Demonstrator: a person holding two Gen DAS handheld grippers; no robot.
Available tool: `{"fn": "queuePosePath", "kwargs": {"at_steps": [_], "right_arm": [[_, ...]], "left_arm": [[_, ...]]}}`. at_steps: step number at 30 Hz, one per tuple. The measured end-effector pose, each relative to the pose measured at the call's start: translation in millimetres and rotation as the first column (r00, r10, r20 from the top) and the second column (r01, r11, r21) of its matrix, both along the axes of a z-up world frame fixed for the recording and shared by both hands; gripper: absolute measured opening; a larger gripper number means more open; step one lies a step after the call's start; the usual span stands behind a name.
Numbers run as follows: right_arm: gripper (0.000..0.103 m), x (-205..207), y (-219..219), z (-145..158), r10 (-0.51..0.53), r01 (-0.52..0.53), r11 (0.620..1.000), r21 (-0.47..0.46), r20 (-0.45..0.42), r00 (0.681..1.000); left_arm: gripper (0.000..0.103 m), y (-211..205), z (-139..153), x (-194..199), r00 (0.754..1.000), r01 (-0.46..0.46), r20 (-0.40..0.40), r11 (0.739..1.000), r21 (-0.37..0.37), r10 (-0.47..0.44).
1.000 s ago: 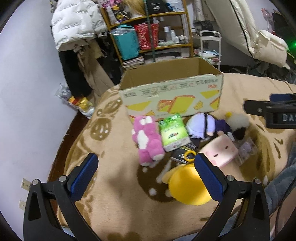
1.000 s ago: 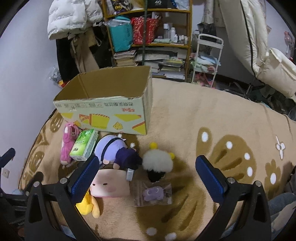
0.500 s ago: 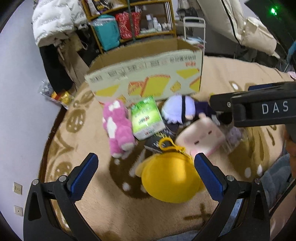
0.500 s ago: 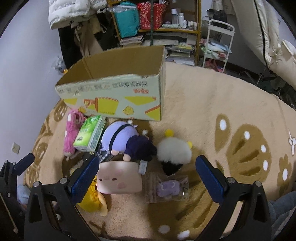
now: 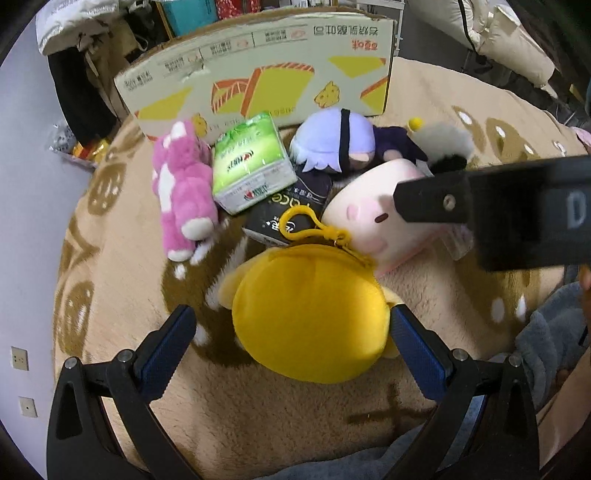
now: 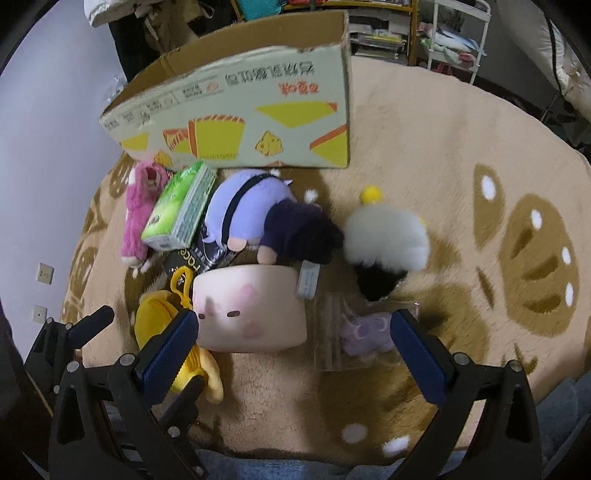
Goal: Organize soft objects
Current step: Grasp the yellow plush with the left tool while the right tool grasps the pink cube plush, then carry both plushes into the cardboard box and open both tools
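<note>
Soft toys lie on a tan rug in front of an open cardboard box [image 5: 258, 70], which also shows in the right wrist view [image 6: 240, 107]. My left gripper [image 5: 291, 332] is open, its jaws either side of a round yellow plush [image 5: 314, 314]. My right gripper [image 6: 291, 332] is open just above a pale pink square plush [image 6: 251, 310] and a bagged small purple toy [image 6: 365, 328]. Nearby lie a pink bear [image 5: 181, 192], a green tissue pack [image 5: 247, 166], a lavender-haired doll [image 6: 258, 218] and a white-and-black fluffy toy [image 6: 384, 240].
A dark flat packet [image 5: 288, 206] lies under the toys. A yellow clip ring [image 5: 299, 225] hangs from the yellow plush. Shelves [image 6: 369, 22] and a white cart [image 6: 454, 37] stand beyond the rug. My right gripper's body [image 5: 517, 206] crosses the left wrist view.
Both grippers have moved down and forward toward the toys. The yellow plush now sits between the left jaws; the pink square plush is now close under the right gripper.
</note>
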State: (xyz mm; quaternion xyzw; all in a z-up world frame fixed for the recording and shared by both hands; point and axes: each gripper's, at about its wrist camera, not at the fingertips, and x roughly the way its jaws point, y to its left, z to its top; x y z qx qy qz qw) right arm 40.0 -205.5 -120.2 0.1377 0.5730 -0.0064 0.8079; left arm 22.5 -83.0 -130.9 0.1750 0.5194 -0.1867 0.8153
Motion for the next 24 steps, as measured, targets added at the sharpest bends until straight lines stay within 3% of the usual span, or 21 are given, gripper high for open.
{"fn": "queuePosePath", "kwargs": {"at_steps": [4, 6, 7, 10, 14, 24], "right_arm": [[0.083, 4.3, 7.1, -11.3, 0.043, -0.042, 0.999, 0.02, -0.044, 0.998], [0.066, 4.1, 8.9, -11.9, 0.056, -0.054, 0.997, 0.053, -0.042, 0.998], [0.052, 3.9, 9.6, -11.8, 0.063, -0.06, 0.995, 0.08, -0.037, 0.997], [0.043, 2.0, 12.8, -12.9, 0.069, -0.066, 0.994, 0.093, -0.037, 0.997], [0.036, 0.7, 16.3, -9.0, 0.074, -0.07, 0.993, 0.092, -0.034, 0.997], [0.034, -12.2, 10.5, 16.3, 0.039, -0.04, 0.998, 0.041, 0.03, 0.999]], "left_arm": [[0.098, 1.2, -2.4, 1.6, 1.0, -0.005, -0.02, 1.0, -0.009, 0.005], [0.081, 1.9, -2.4, 1.6, 0.999, 0.005, -0.05, 0.999, -0.048, -0.008], [0.08, 1.8, -2.2, 1.0, 0.998, 0.007, -0.065, 0.998, -0.065, -0.012], [0.075, 0.0, 1.3, -4.0, 0.999, 0.009, -0.049, 0.998, -0.055, -0.011], [0.071, 1.1, 5.6, -9.3, 1.0, -0.002, -0.025, 1.0, -0.017, 0.002], [0.071, 16.3, 22.7, -8.7, 0.997, -0.04, 0.07, 0.999, -0.005, 0.04]]}}
